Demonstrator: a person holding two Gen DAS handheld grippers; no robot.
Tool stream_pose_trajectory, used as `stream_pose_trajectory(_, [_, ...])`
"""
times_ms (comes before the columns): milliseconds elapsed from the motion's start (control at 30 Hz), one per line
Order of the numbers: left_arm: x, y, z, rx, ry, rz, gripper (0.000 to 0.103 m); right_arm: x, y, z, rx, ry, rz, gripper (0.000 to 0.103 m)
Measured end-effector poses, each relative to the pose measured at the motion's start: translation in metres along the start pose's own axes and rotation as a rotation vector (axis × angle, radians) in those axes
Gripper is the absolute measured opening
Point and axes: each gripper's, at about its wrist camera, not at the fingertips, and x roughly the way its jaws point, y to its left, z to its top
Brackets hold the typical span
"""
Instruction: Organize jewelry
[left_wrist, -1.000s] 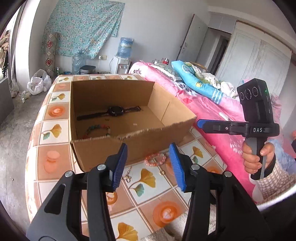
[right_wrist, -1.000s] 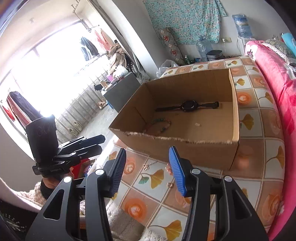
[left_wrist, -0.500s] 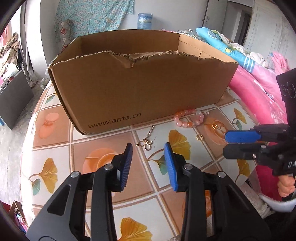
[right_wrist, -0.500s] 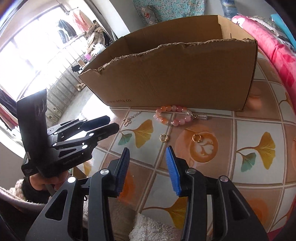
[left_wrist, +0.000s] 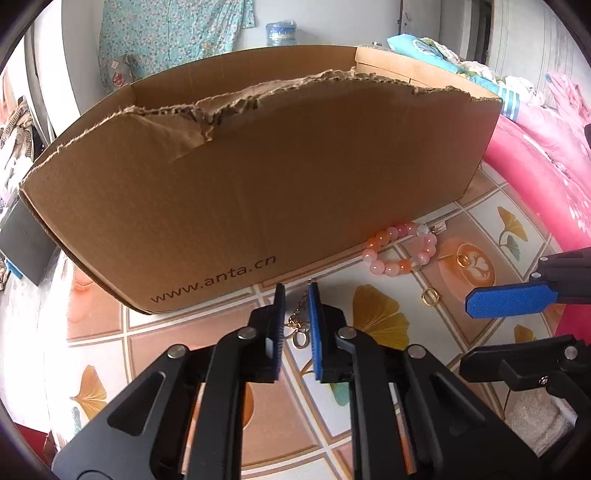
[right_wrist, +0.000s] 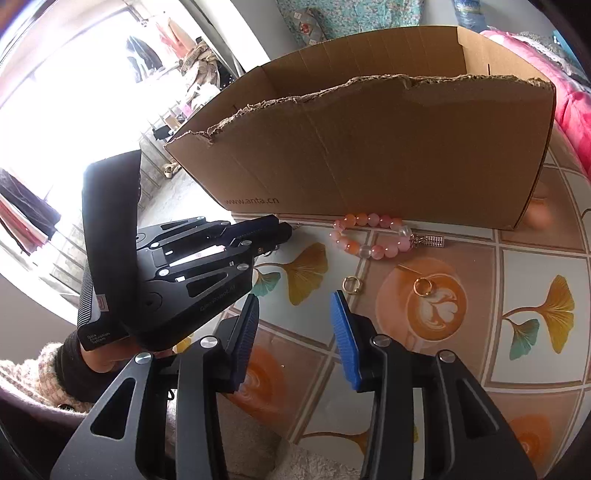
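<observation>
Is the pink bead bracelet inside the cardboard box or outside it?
Outside. The pink bead bracelet lies on the tiled tabletop, in front of the brown cardboard box.

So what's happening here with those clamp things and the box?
A person is sorting jewelry, a gripper in each hand. The left gripper has shut around a small chain lying on the tiled table before the cardboard box. The right gripper hangs open near a ring. A bead bracelet lies untouched.
</observation>
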Motion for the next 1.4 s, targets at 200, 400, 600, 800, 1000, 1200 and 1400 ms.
stream_pose_trajectory(200, [-0.006, 0.004, 0.002, -0.027, -0.021, -0.011, 0.000, -0.002, -0.004, -0.001, 0.012, -0.005, 0.001, 0.040])
stream_pose_trajectory(400, [-0.043, 0.034, 0.009, -0.199, -0.116, -0.130, 0.000, -0.004, -0.001, -0.004, 0.009, -0.013, 0.000, 0.040])
stream_pose_trajectory(600, [-0.062, 0.054, 0.000, -0.286, -0.151, -0.139, 0.000, -0.003, 0.008, 0.001, -0.030, -0.032, 0.003, 0.040])
stream_pose_trajectory(800, [-0.059, 0.066, -0.020, -0.334, -0.109, -0.095, 0.000, 0.010, 0.033, 0.012, -0.162, -0.062, -0.001, 0.040])
stream_pose_trajectory(1000, [-0.066, 0.071, -0.033, -0.331, -0.109, -0.056, 0.000, 0.036, 0.051, 0.025, -0.275, -0.058, -0.040, 0.037])
stream_pose_trajectory(1200, [-0.067, 0.071, -0.036, -0.324, -0.110, -0.040, 0.000, 0.060, 0.055, 0.031, -0.332, -0.019, -0.079, 0.028])
stream_pose_trajectory(1400, [-0.064, 0.070, -0.037, -0.333, -0.106, -0.046, 0.000, 0.073, 0.060, 0.028, -0.389, 0.009, -0.116, 0.021])
